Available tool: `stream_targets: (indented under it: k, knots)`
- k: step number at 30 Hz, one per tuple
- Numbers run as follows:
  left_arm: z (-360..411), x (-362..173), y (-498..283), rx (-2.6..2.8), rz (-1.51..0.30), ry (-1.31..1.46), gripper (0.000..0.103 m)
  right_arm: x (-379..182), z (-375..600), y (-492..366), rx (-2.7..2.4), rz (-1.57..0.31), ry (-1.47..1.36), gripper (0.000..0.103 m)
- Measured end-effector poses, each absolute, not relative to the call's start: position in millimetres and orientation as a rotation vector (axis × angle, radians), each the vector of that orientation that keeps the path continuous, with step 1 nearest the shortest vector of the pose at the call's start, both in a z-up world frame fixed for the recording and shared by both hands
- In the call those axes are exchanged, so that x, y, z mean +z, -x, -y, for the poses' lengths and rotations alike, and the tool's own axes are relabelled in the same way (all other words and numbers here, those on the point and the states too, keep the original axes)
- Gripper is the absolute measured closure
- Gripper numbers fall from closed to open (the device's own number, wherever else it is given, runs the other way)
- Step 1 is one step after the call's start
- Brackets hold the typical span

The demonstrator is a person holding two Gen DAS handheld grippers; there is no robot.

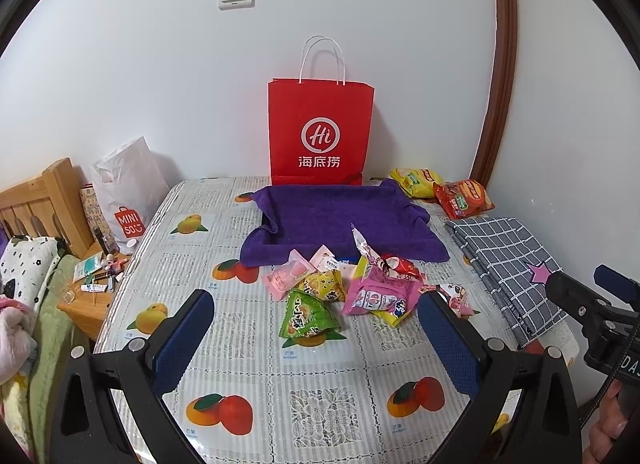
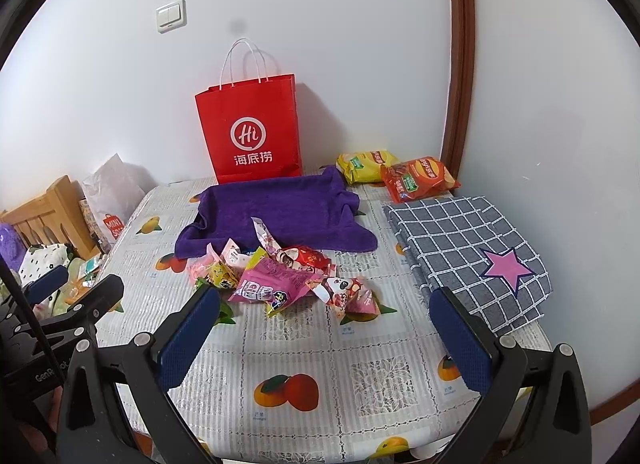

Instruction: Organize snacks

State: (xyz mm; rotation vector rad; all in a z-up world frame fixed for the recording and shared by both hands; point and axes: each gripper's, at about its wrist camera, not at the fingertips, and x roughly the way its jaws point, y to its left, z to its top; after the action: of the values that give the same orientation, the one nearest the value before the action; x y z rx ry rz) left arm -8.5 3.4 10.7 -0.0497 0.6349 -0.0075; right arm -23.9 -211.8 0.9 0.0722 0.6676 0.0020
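A pile of small snack packets [image 1: 344,288] [image 2: 280,280] lies mid-table, with a green packet [image 1: 306,318] nearest and a pink one [image 1: 380,296] [image 2: 272,284] beside it. Behind the pile sits a tray draped in purple towel [image 1: 340,220] [image 2: 276,212]. A red paper bag [image 1: 320,132] [image 2: 250,132] stands against the wall. Yellow [image 1: 414,180] [image 2: 366,164] and red chip bags [image 1: 464,198] [image 2: 418,178] lie at the back right. My left gripper [image 1: 316,308] is open and empty just short of the pile. My right gripper [image 2: 326,306] is open, empty, near the pile's front.
A folded grey checked cloth with a pink star [image 1: 512,260] [image 2: 468,252] covers the table's right side. To the left stand a white shopping bag [image 1: 128,192] and a cluttered wooden bedside stand [image 1: 92,288]. A fruit-print tablecloth [image 1: 312,396] covers the table; walls close the back and right.
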Motion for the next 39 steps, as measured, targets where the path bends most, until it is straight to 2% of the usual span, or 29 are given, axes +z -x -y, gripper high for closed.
stream_targets:
  k: [39]
  knots:
    - [2.7, 8.4, 9.1, -0.011, -0.632, 0.045, 0.0, -1.3, 213.4, 30.9, 0.011, -0.659, -0.089, 0.0]
